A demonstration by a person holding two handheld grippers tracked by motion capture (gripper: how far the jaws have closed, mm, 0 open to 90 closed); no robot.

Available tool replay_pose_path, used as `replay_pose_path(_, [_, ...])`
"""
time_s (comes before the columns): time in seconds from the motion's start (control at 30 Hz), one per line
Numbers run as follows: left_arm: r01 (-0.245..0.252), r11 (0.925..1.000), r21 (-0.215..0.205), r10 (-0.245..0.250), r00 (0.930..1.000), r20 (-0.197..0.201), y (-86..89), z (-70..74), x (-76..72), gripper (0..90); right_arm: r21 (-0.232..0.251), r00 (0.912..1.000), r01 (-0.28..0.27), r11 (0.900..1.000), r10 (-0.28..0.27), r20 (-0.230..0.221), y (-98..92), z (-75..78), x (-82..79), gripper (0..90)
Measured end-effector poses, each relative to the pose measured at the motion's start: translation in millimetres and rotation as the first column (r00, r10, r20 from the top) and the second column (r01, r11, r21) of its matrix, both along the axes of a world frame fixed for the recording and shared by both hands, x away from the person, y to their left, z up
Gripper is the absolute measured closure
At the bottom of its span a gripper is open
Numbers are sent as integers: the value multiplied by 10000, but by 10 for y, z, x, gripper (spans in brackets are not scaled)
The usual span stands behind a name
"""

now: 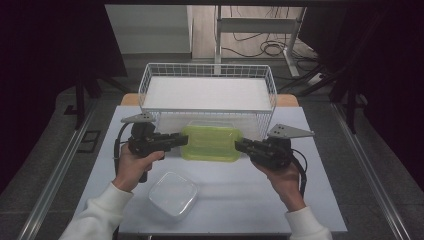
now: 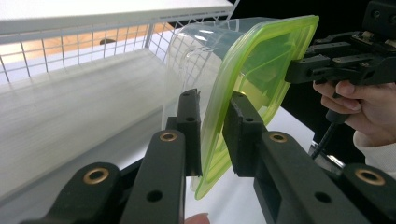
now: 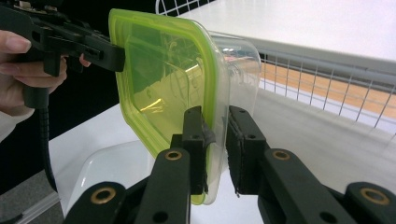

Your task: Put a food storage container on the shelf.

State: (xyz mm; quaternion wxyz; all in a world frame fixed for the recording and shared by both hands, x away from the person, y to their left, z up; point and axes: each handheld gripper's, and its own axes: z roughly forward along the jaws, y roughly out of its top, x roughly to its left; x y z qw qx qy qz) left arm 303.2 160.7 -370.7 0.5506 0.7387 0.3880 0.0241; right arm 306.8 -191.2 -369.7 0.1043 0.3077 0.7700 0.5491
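Observation:
A clear plastic container with a translucent green lid point(image 1: 211, 142) hangs just above the white table, right in front of the wire basket. My left gripper point(image 1: 185, 140) is shut on its left rim and my right gripper point(image 1: 239, 146) is shut on its right rim. In the left gripper view the jaws point(image 2: 212, 98) pinch the green lid's edge point(image 2: 261, 60), and the other gripper point(image 2: 303, 65) grips the far side. The right gripper view has its jaws point(image 3: 215, 114) closed over the lid and wall of the container point(image 3: 163, 74), with the left gripper point(image 3: 112, 56) clamped opposite.
A white wire basket point(image 1: 207, 111) with a white floor stands at the table's far edge, close behind the container; its mesh point(image 2: 70, 46) point(image 3: 317, 74) is near both grippers. An empty clear tub point(image 1: 172, 194) point(image 3: 112, 172) rests near the table's front edge point(image 1: 240, 200).

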Motion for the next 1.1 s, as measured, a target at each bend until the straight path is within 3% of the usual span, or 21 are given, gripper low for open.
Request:
replay_pose_path(0.43, [-279, 9996, -107, 282, 9991, 325, 47, 189, 50, 778, -214, 9994, -107, 9997, 114, 333, 60, 238, 118, 781])
replay_pose_path(1.1, [-424, 9990, -139, 430, 9981, 449, 109, 490, 385, 782, -79, 9986, -88, 9999, 92, 521, 137, 537, 430, 781])
